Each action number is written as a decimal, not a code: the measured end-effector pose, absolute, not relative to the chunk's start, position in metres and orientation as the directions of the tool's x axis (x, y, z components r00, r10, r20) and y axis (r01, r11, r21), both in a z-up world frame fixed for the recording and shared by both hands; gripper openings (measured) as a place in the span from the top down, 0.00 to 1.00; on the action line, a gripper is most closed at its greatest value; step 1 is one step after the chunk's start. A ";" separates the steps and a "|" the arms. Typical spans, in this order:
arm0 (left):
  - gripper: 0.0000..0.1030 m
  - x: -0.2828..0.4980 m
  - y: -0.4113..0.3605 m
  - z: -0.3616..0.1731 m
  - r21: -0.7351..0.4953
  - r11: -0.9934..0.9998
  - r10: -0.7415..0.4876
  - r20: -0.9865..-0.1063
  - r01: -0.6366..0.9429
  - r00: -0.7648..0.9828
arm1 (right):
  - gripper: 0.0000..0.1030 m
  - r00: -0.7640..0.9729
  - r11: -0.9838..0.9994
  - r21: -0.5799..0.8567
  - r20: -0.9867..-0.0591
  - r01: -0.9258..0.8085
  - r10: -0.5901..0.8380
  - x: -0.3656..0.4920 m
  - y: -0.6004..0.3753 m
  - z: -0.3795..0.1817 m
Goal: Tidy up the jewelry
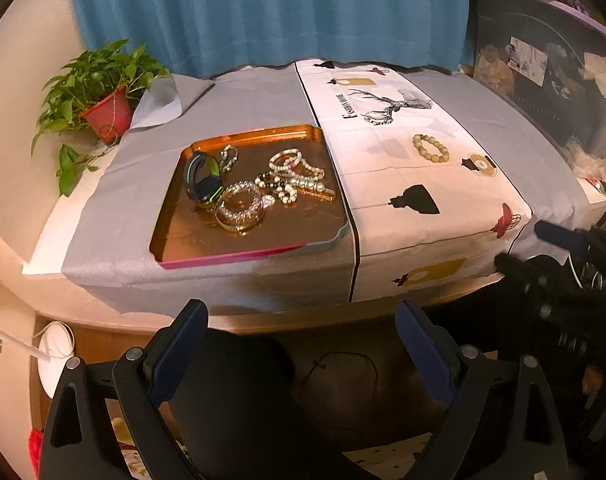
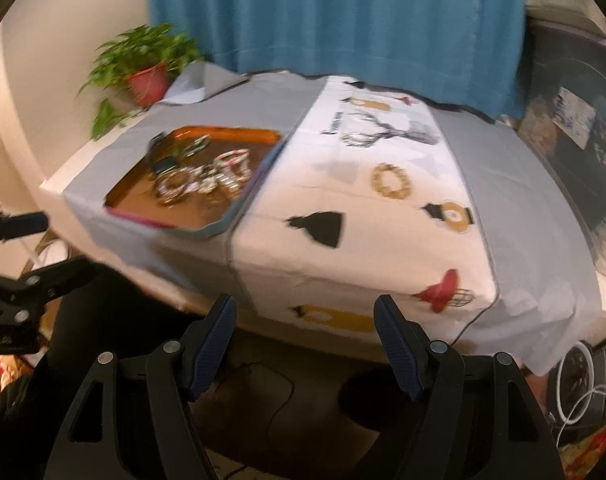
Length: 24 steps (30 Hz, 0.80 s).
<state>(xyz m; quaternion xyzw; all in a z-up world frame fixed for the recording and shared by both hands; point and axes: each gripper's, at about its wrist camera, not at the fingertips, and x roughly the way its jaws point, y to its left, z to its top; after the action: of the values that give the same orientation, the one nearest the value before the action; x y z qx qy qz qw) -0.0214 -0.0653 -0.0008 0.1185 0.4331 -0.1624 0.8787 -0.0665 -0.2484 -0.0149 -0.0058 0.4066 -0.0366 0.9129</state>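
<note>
Jewelry (image 1: 263, 188) was what the job turned on, and none of it was between the tongs. The left gripper (image 1: 301, 344) hung below the near table edge with its blue pads spread wide and nothing between them; the right gripper (image 2: 305, 340) was likewise spread and empty, short of the table, with motion blur over its whole view.

Outward from the left gripper, toward 11 o'clock, sat the copper tray (image 1: 171, 216) on the grey cloth (image 1: 115, 208), holding nearly all the pieces in a loose heap at its middle: a dark watch (image 1: 203, 180) with green trim at the heap's 9 o'clock side, a clear bead bracelet (image 1: 239, 202) at its near edge, and pearl strands (image 1: 299, 178) tangled toward 3 o'clock. One wooden bead bracelet (image 1: 430, 148) lay alone on the printed runner (image 1: 403, 200), at about 1 o'clock from the left gripper and well apart from the tray.

By my reading the sorting had barely begun: one piece laid out, the heap left to separate.

The lone bracelet was a flat ring, so it had no real pointing direction. The watch stood curled on its edge, its strap loop running roughly from 11 to 5 o'clock. The heap as a whole stretched from 9 to 3 o'clock.

A potted plant (image 1: 103, 96) stood at the far 10 o'clock corner before a blue curtain (image 1: 263, 12).
</note>
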 end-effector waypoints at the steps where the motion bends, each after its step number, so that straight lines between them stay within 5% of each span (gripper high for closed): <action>1: 0.09 -0.019 -0.067 0.000 0.072 0.918 -0.180 -0.799 0.390 0.573 | 0.30 0.668 0.996 -0.040 -0.740 0.078 -0.082 -0.064 -0.255 -0.014; 12: 0.09 0.035 -0.101 0.007 0.047 0.914 -0.206 -0.801 0.402 0.562 | 0.30 0.656 0.966 -0.035 -0.728 0.256 -0.201 -0.018 -0.343 -0.019; 24: 0.09 0.198 -0.218 -0.007 -0.065 0.905 -0.310 -0.779 0.421 0.545 | 0.30 0.672 0.966 -0.010 -0.716 0.260 -0.189 0.091 -0.400 -0.054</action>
<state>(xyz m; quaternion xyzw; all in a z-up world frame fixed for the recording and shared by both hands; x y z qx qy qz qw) 0.1981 -0.2182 -0.0065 0.0649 0.4287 -0.2086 0.8766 0.0913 -0.4004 -0.0542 0.0463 0.3856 -0.1229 0.9133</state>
